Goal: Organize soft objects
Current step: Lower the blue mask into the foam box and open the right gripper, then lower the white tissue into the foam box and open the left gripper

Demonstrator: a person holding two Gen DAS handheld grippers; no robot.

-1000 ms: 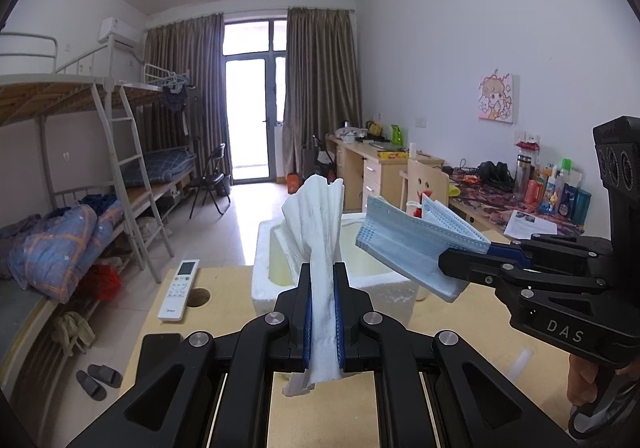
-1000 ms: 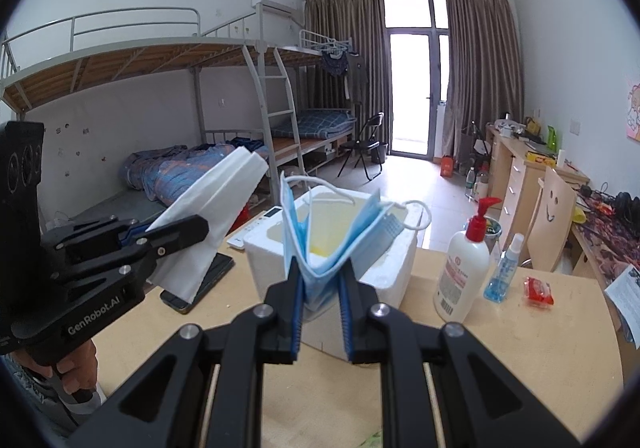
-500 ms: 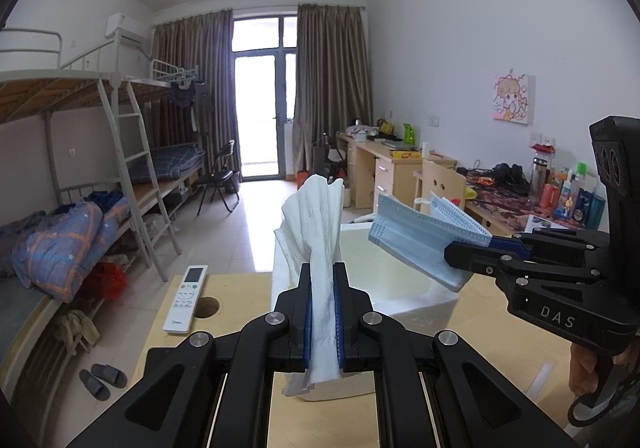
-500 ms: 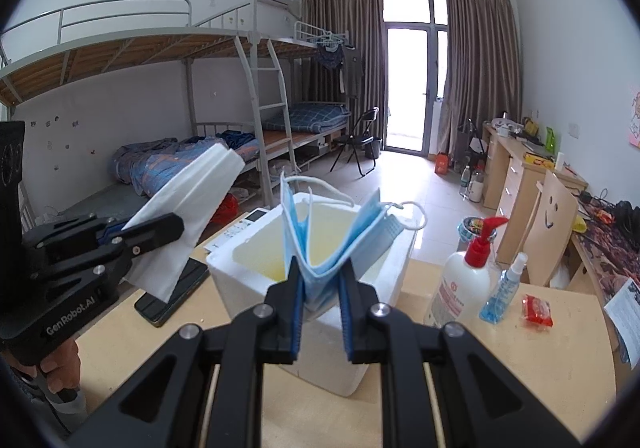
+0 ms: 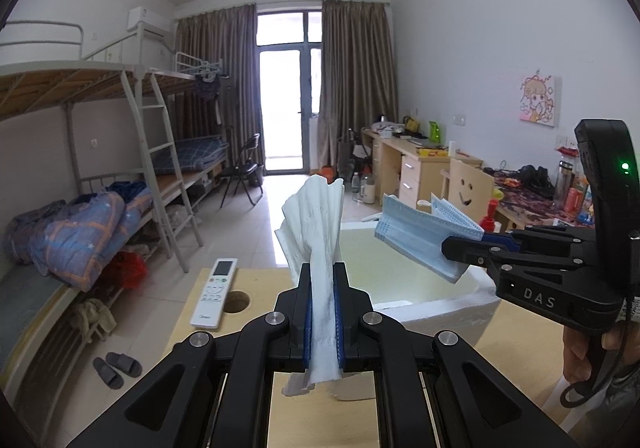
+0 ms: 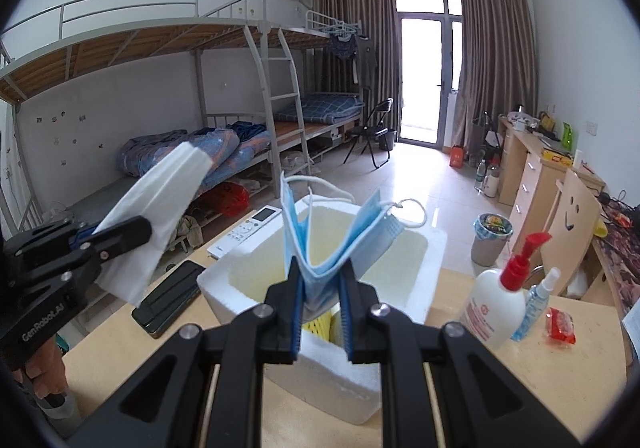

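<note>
Both hands have carried their loads forward over the last second, so the white foam box [image 6: 320,280] now sits closer beneath them. The left gripper [image 5: 322,312] stays pinched on a folded white tissue [image 5: 316,232]; the right gripper [image 6: 320,308] stays clamped on folded blue face masks [image 6: 332,240] (ear loops dangling). Release into the box looks near — neither item is inside yet.

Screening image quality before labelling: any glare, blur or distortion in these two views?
Left wrist view: sharp, fisheye bends the walls, balcony door blown out behind the white folded tissue. Right wrist view: sharp too, dark corner vignette, door glare on the floor beyond the blue pleated face masks.
</note>
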